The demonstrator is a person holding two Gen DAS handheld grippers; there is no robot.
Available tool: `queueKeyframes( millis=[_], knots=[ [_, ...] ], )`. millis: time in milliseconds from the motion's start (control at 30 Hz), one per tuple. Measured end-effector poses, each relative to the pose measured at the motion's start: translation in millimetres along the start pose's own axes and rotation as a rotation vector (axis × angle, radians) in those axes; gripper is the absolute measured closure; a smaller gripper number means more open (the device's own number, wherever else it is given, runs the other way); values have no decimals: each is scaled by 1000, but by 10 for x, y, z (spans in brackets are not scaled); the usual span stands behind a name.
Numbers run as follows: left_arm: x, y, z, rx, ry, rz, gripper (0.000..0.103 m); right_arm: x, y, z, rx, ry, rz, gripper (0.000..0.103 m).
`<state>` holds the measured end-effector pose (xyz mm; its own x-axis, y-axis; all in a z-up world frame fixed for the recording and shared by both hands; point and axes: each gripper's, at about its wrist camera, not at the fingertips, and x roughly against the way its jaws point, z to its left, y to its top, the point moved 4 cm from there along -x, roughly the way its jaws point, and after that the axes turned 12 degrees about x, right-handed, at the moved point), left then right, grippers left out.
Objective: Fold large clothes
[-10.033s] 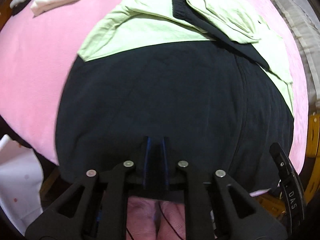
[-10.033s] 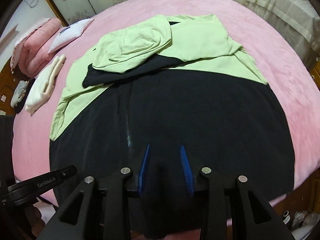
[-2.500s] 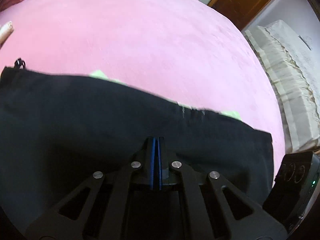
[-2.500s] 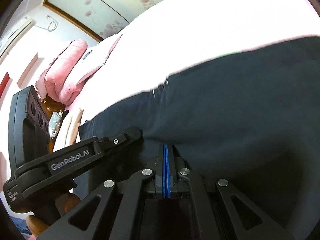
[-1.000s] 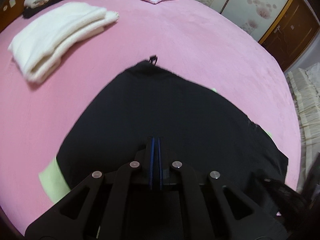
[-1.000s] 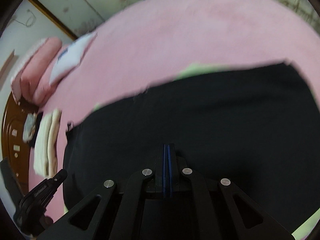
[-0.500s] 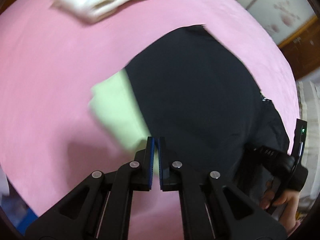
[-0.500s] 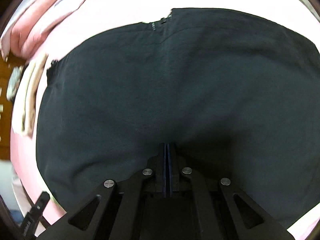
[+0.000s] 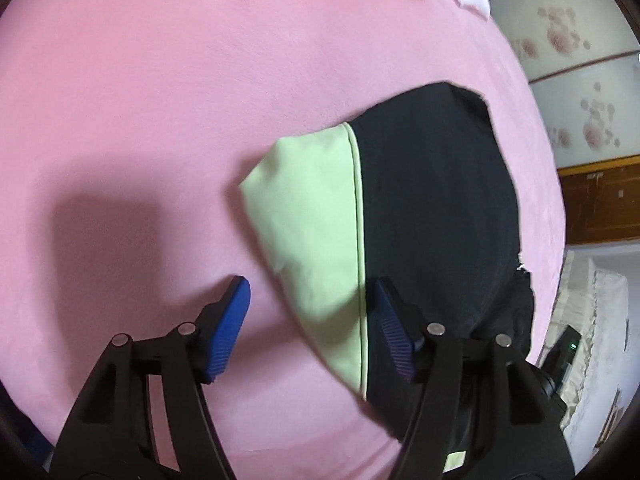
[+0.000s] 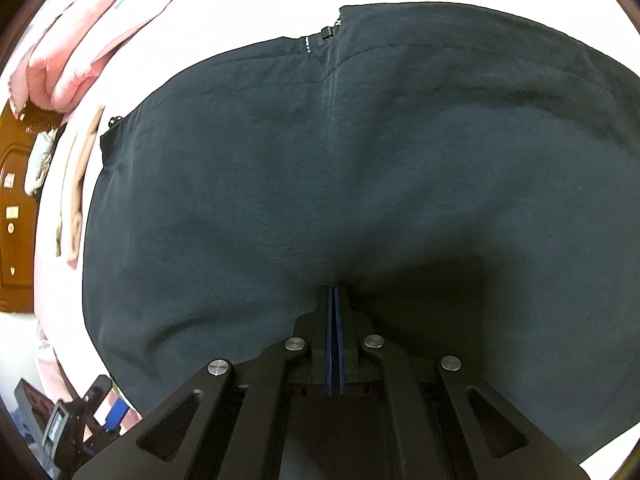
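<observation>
A wide bed with a pink plush cover (image 9: 160,120) fills the left wrist view and carries everything. On it lies the large black and light-green zip jacket (image 9: 432,208), folded over so that the black cloth covers most of it, with a light-green panel (image 9: 312,216) showing along its left side. In the right wrist view the black cloth (image 10: 360,168) spreads across nearly the whole picture, its zip seam running away from the camera to a small zip pull (image 10: 327,33) at the far edge.

At the far left of the bed in the right wrist view sit a rolled pink quilt (image 10: 76,60) and, nearer, a folded cream cloth (image 10: 76,200) beside the jacket's left edge. A dark wooden headboard (image 10: 16,216) stands at the left rim.

The left tool (image 9: 310,316) hangs just above the near edge of the green panel, its blue-padded fingers (image 9: 230,320) spread wide with nothing between them. The right tool (image 10: 333,340) has its blue pads pressed together, pinching the near edge of the black cloth.
</observation>
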<state>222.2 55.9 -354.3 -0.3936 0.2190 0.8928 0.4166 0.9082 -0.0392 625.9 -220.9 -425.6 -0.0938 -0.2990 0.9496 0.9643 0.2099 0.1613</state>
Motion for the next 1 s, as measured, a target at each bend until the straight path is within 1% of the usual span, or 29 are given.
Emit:
queueKeyframes(
  millis=[67,133,167,233,300,433,500,567,600,633,667,733,833,900,1000],
  knots=[
    [-69,57,-7,32,-11,13,32,61,-41,-46,-14,-18,-4,100],
    [-128,106,-22,71,-31,18,29,88,-51,-42,-19,-46,-4,100],
    [-166,121,-50,65,-31,21,29,82,-48,-14,-14,-66,-2,100],
    [-204,138,-141,22,-39,23,29,55,-29,50,3,-106,2,100],
    [-262,149,-201,-3,-46,26,29,62,-29,113,34,-163,7,100],
    [-325,170,-234,-11,-51,20,29,83,-54,195,38,-248,-9,100],
    [-280,167,-211,0,-64,10,35,101,-83,213,34,-272,-29,100],
    [-221,203,-236,34,-89,0,54,127,-117,218,23,-285,-52,100],
    [-186,198,-233,45,-108,-4,59,136,-130,220,19,-289,-60,100],
    [-140,187,-248,51,-142,-6,69,148,-139,222,17,-293,-69,100],
    [-112,171,-339,50,-160,-13,76,158,-148,228,20,-299,-76,100],
    [-28,132,-436,29,-204,-33,82,180,-172,245,34,-315,-81,100],
    [136,56,-615,-53,-231,-50,83,217,-206,261,36,-330,-89,101],
    [213,31,-732,-84,-264,-37,83,223,-233,297,28,-344,-97,101],
    [339,-47,-953,-117,-350,-2,88,200,-279,431,60,-382,-102,101]
  ],
)
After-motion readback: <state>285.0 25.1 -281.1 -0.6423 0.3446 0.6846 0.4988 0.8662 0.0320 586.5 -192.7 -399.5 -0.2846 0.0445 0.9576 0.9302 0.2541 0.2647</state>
